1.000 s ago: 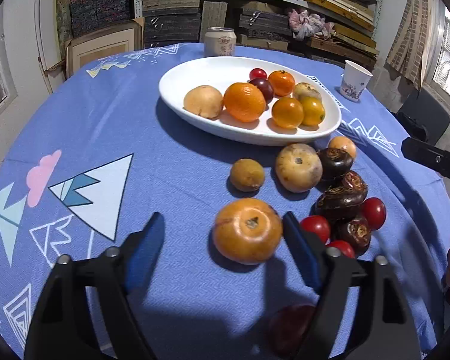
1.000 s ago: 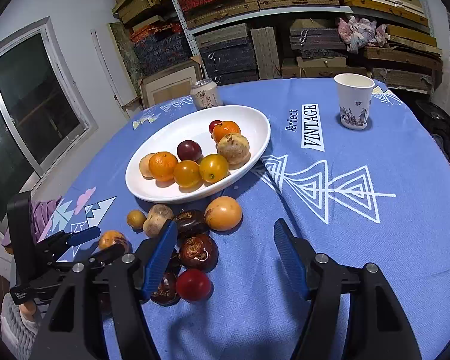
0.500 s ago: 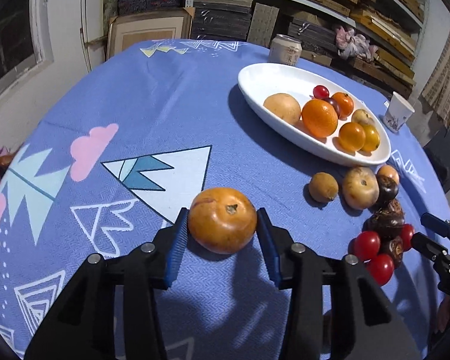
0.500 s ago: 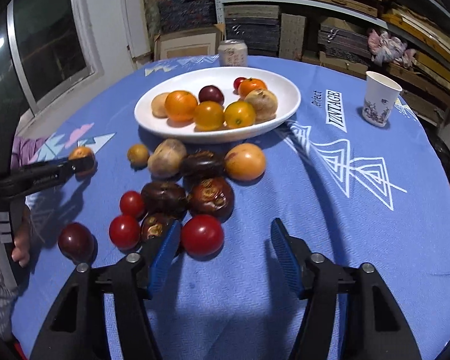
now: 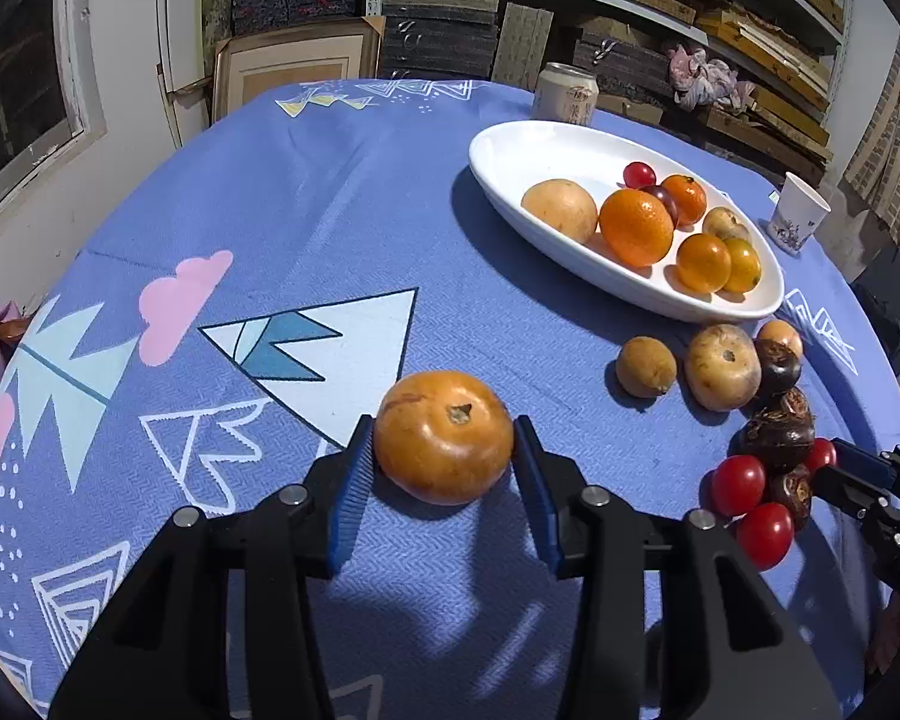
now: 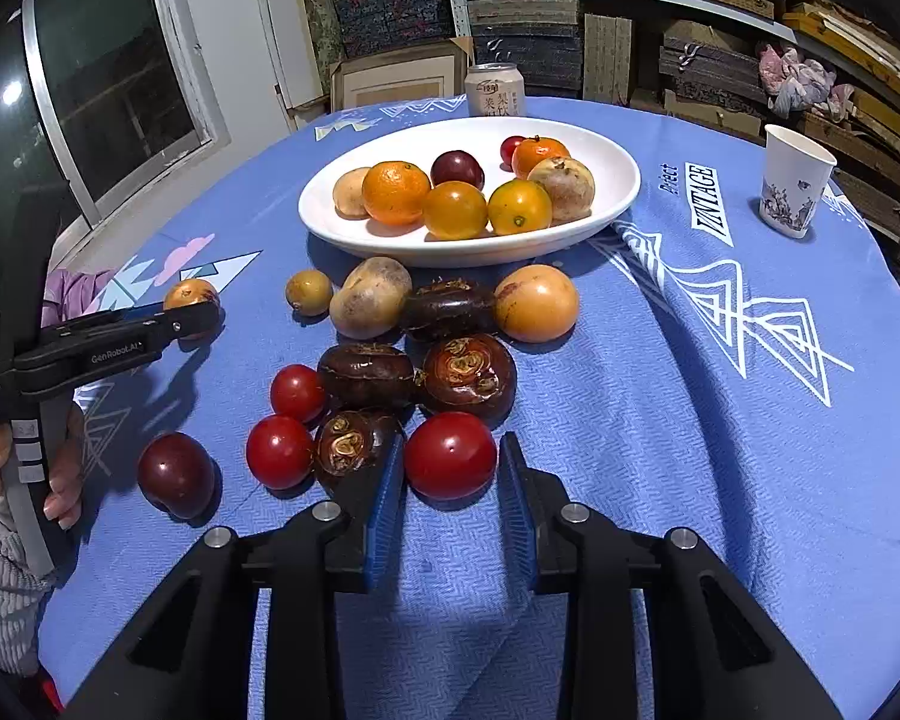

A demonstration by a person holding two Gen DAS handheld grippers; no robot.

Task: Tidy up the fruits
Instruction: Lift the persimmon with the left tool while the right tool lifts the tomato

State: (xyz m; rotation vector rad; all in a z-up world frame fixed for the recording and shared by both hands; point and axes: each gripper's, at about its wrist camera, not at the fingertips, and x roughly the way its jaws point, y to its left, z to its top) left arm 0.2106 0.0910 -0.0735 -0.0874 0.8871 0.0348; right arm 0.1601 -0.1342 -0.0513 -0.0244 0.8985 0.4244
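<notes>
Here, a round table under a blue patterned tablecloth fills both views. Ahead of both grippers sits a white oval dish holding mandarins, yellow-orange fruits, a dark plum, a small red tomato and two tan fruits. A drinks can stands just beyond the dish; a paper cup stands well to the right of it.

Left gripper: the blue pads press both sides of an orange persimmon-like fruit, stem scar facing the camera. Whether the fruit touches the cloth, I cannot tell. From the right wrist view this gripper and its fruit lie far left of the fruit pile.

Right gripper: the pads bracket a red tomato resting on the cloth. A sliver of gap shows at each side, so the claw is not clamped on it. Just left of the left finger lies a dark water chestnut, touching or nearly so. Beyond the tomato are two more water chestnuts, then a tan fruit, another chestnut and a round orange fruit near the dish rim. Two smaller tomatoes and a dark plum lie to the left.
</notes>
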